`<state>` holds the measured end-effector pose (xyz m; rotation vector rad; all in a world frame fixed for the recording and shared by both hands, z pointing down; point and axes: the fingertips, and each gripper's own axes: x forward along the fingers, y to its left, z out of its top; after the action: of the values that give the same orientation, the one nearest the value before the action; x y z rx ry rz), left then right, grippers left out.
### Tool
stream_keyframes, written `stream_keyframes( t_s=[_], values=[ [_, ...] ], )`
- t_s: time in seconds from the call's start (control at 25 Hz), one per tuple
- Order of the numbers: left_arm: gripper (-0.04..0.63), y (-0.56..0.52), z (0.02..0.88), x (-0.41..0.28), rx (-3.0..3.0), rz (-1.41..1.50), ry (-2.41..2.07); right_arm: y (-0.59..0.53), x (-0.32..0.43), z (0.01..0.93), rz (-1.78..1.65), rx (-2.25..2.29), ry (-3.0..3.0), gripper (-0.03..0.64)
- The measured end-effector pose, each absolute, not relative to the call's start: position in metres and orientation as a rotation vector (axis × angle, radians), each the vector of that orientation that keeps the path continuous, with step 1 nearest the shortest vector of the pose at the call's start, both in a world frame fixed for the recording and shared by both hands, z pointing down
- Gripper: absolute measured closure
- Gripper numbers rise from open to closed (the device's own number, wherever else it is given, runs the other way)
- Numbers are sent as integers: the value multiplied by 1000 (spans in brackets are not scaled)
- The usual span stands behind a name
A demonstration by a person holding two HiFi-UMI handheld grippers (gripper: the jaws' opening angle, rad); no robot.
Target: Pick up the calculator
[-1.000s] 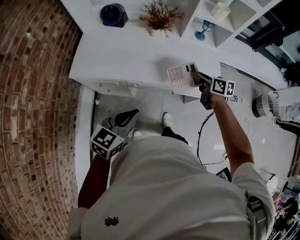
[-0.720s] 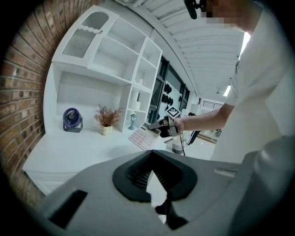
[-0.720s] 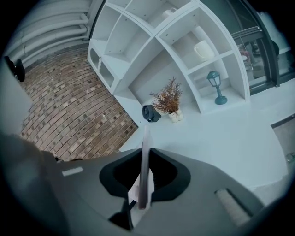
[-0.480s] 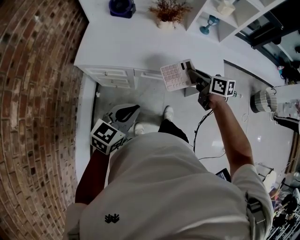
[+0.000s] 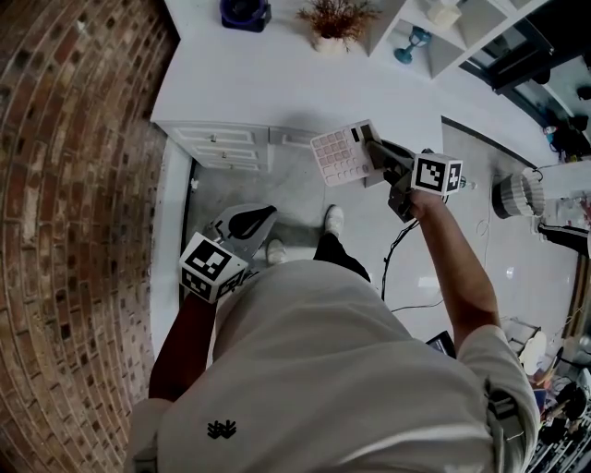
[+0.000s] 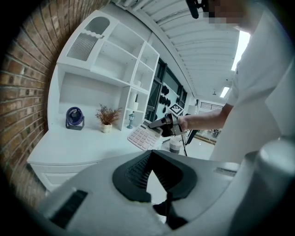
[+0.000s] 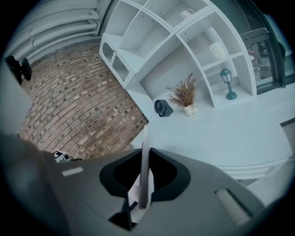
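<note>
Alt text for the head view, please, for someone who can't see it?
Seen from above, a person's right gripper holds a white calculator in the air by a white counter; the left gripper hangs shut and empty.

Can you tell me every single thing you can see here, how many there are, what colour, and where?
calculator: one, white, in the air in front of the counter, clamped edge-on in the right gripper
fan: one, dark blue, at the back of the counter
dried plant: one, brown, in a white pot, beside the fan
lamp ornament: one, teal, in a shelf compartment
counter: one, white, with drawers, next to the brick wall
shelves: one unit, white, above the counter
brick wall: one, reddish brown, left side
cable: one, black, on the floor
shoes: two, white, on the floor
right gripper: one, grey, holding the calculator
left gripper: one, grey, shut and empty, held low
</note>
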<state>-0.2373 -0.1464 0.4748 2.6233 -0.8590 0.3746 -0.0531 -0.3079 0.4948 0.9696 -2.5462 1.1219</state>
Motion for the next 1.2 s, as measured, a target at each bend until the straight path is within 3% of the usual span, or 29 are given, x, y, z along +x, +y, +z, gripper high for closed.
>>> stream_keyframes(
  t_s=[1.2],
  values=[
    [591,-122,472,-238,2635,355,-859,-272,-66,480,1083,889,-2563,555]
  ],
)
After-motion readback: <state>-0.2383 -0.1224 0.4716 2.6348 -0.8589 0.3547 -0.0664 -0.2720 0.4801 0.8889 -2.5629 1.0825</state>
